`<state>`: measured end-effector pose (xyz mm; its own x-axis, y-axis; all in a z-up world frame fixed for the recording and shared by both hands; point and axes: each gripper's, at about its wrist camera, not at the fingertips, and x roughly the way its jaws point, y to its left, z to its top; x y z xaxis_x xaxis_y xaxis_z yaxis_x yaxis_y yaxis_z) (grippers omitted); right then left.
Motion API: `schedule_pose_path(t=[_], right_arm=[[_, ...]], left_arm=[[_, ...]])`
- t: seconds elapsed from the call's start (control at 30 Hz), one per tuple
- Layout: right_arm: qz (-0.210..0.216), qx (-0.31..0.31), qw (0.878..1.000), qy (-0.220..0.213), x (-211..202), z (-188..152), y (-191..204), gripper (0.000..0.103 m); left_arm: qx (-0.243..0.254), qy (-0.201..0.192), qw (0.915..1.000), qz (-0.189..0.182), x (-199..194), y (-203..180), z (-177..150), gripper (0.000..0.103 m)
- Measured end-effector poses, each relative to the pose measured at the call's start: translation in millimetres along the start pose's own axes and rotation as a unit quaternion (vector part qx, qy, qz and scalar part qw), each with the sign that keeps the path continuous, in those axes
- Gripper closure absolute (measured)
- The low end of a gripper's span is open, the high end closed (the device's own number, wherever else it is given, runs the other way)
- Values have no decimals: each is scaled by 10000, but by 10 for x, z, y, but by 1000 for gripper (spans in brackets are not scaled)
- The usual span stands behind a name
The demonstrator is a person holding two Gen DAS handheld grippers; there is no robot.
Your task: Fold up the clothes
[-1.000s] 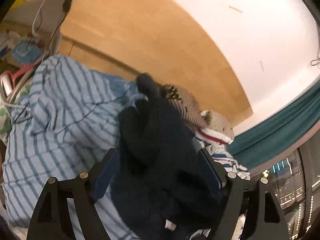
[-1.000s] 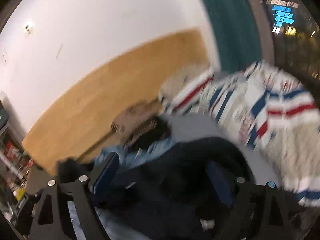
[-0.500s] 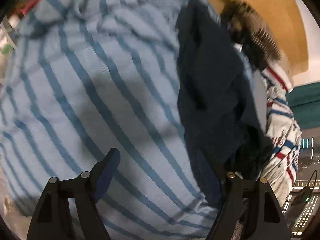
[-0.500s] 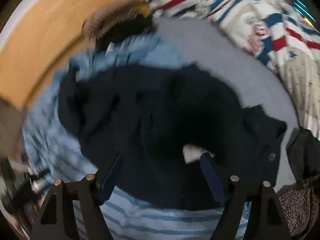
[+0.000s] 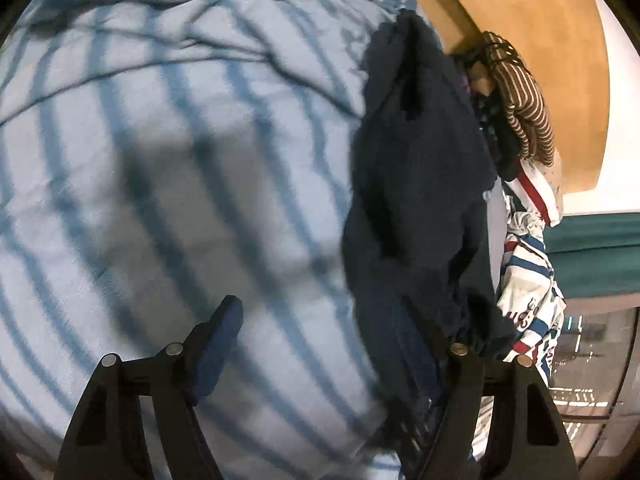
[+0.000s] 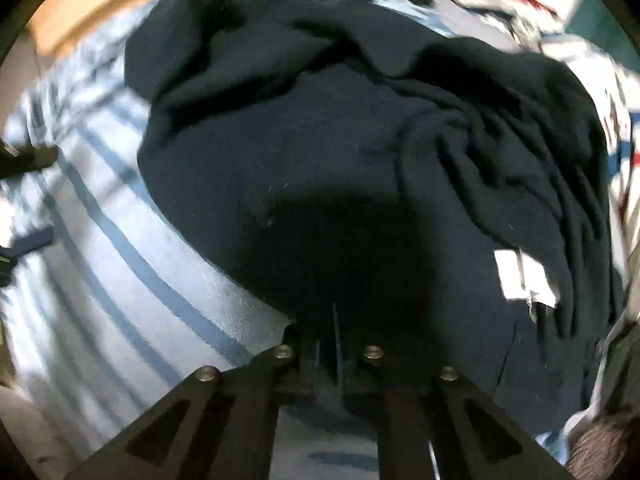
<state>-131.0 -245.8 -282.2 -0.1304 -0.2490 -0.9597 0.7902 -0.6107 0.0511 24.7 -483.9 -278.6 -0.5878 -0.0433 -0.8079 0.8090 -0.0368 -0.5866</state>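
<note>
A dark navy garment (image 5: pixel 420 184) lies crumpled on a light blue striped sheet (image 5: pixel 160 160). My left gripper (image 5: pixel 320 320) hangs open just over the sheet at the garment's left edge. Navy cloth drapes over its right finger, while its left finger (image 5: pixel 224 332) is bare above the stripes. In the right wrist view the navy garment (image 6: pixel 320 152) fills the middle, with a white label (image 6: pixel 524 276) showing at the right. My right gripper (image 6: pixel 334 336) is shut, its pads pinched together on the garment's near hem where that meets the striped sheet (image 6: pixel 100 260).
A wooden headboard (image 5: pixel 540 20) runs along the far side. Against it lie a brown striped garment (image 5: pixel 524 112) and a red, white and blue patterned cloth (image 5: pixel 528 280). A teal curtain (image 5: pixel 592 256) and a dark window are at the right.
Both grippers dropped from facing the wall down to the bed. The navy garment, earlier hanging between the jaws, now lies on the sheet. The right jaws closed on its hem.
</note>
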Motion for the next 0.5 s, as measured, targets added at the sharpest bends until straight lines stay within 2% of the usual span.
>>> schedule_pose_path(t=[0.17, 0.2, 0.23, 0.3, 0.4, 0.43, 0.47, 0.5], right_arm=[[326, 192, 9975, -589, -703, -133, -347, 98], [330, 165, 9969, -695, -837, -167, -399, 98], [346, 166, 9964, -761, -934, -197, -445, 98], [415, 257, 9959, -761, -1000, -240, -515, 98], [469, 358, 9959, -680, -964, -210, -511, 100], [505, 398, 9960, -624, -931, -188, -506, 100], [522, 429, 9961, -567, -903, -189, -501, 100], [483, 426, 9964, -551, -901, -227, -494, 101]], left_arm=[[51, 393, 9990, -220, 402, -261, 109, 37], [67, 450, 9987, -208, 475, -304, 108, 40], [84, 507, 9985, -196, 549, -348, 106, 49], [45, 563, 9980, -301, 663, -415, 91, 56], [-231, 620, 9960, -606, 773, -446, 63, 56], [-316, 667, 9948, -696, 807, -451, 58, 62], [-260, 691, 9954, -606, 841, -477, 50, 85], [-114, 709, 9967, -367, 862, -510, 36, 98]])
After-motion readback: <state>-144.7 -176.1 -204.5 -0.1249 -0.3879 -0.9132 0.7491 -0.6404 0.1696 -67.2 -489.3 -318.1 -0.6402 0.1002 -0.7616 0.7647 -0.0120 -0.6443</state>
